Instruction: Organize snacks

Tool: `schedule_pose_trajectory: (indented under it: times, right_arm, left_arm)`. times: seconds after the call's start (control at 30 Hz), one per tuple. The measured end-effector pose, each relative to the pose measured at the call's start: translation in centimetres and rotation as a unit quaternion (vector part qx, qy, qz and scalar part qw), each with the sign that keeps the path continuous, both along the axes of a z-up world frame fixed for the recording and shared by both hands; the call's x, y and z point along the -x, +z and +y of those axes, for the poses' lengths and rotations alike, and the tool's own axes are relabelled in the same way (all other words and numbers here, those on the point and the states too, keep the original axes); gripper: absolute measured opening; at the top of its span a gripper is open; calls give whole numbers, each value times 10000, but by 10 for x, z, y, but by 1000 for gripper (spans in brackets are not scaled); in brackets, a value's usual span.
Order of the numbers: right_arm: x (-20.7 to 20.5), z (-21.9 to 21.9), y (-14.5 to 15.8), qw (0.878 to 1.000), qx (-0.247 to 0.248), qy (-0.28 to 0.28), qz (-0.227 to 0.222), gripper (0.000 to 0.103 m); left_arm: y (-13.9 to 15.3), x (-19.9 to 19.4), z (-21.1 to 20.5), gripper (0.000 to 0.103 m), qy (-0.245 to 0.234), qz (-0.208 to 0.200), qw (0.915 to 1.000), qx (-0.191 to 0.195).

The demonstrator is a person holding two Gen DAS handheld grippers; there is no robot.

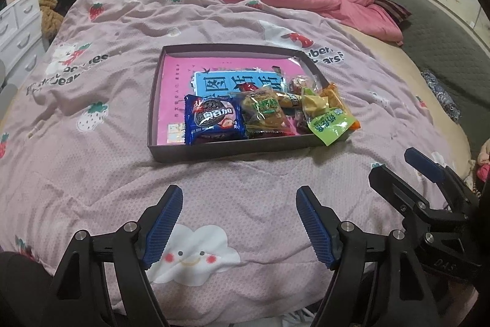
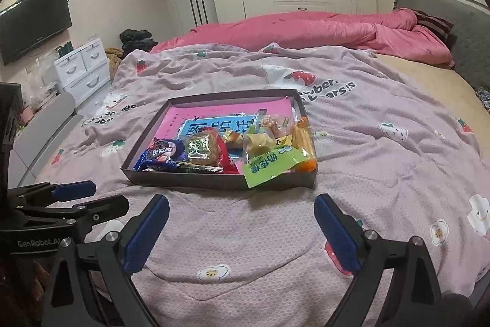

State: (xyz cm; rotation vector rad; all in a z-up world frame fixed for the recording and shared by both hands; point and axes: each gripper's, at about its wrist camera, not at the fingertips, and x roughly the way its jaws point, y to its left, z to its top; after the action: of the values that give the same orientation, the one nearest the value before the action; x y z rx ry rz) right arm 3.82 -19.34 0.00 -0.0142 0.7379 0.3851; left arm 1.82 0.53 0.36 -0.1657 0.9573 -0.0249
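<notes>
Both my claws are wide apart and hold nothing: left claw (image 1: 239,222), right claw (image 2: 242,229). Ahead of them, snack packets (image 1: 266,115) fill the tray (image 1: 171,153). They look light, crinkly, slippery; I'd pinch an edge.

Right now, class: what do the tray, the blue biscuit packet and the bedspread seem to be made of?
Tray: likely cardboard, matte dark, thin straight walls. Blue biscuit packet: glossy plastic film, crinkled with shiny highlights. Bedspread: soft woven fabric, wrinkled, printed.
</notes>
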Motion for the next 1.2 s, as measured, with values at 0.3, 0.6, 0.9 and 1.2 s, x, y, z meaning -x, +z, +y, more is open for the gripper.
schedule_pose_trajectory:
  times: [0.3,0.6,0.9,1.2]
  right_arm:
    - [-1,0,-1,10000,10,-4,16,96]
    - [-1,0,-1,10000,5,-9,20,96]
    - [-2,-1,-1,10000,5,-15,25,96]
    - [-2,-1,-2,10000,10,-19,22,96]
  left_arm:
    - [1,-1,-3,78,-10,-33,10000,-23]
    - [1,-1,-2,78,-2,-36,10000,-58]
    - [2,-1,-1,78,21,-48,9999,-92]
    - [3,0,-1,78,27,-47,9999,-108]
